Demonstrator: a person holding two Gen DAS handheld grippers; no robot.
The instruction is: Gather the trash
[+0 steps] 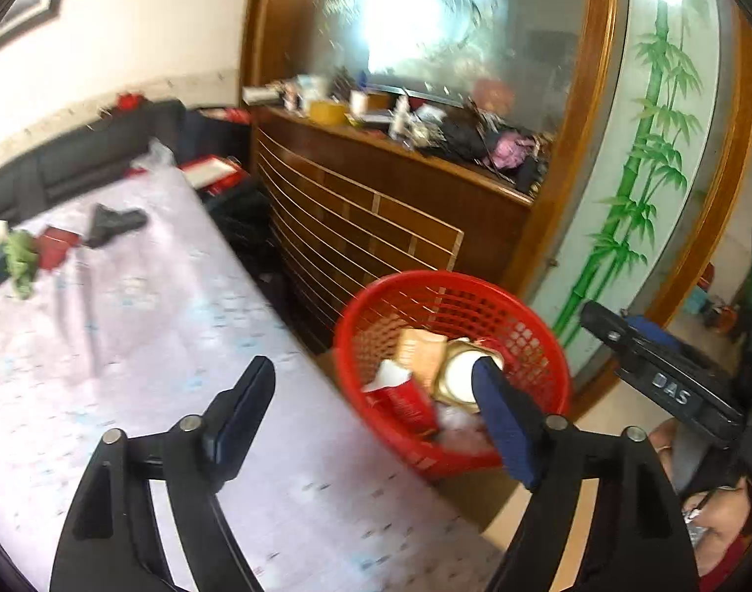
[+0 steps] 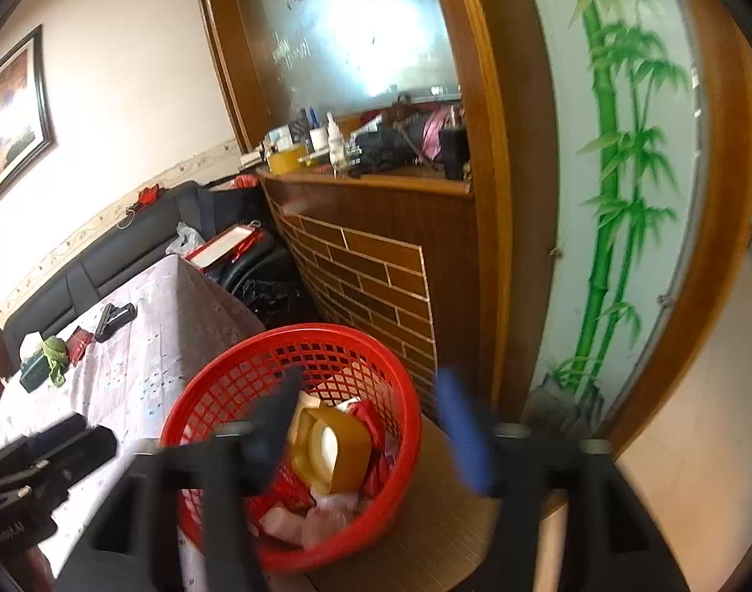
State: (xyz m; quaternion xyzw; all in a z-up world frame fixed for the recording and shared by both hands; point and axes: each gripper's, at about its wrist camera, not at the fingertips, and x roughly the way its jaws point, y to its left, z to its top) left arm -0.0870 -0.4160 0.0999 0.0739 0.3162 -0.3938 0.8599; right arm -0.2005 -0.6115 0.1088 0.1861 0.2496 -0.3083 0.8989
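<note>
Right wrist view shows the red basket (image 2: 297,394) beside the table (image 2: 144,335), already holding a tape roll (image 2: 326,449), red wrappers and crumpled plastic (a fair haul). A green scrap (image 1: 20,261) and red packet (image 1: 55,244) remain on the tablecloth. Both the right gripper (image 2: 376,424) and left gripper (image 1: 376,424) tilt downward, jaws apart and empty.

Table (image 1: 178,325) under a pale patterned cloth, near left. At its far end: black handheld tool (image 1: 114,224), small red packet (image 1: 55,244), crumpled green cloth (image 1: 20,261). Dark sofa (image 1: 80,158) behind, along the wall. Framed picture (image 2: 13,113) high on the far left wall. Wooden cabinet (image 1: 390,197) with cluttered top, centre. Bamboo-painted glass panel (image 1: 647,148), right.
</note>
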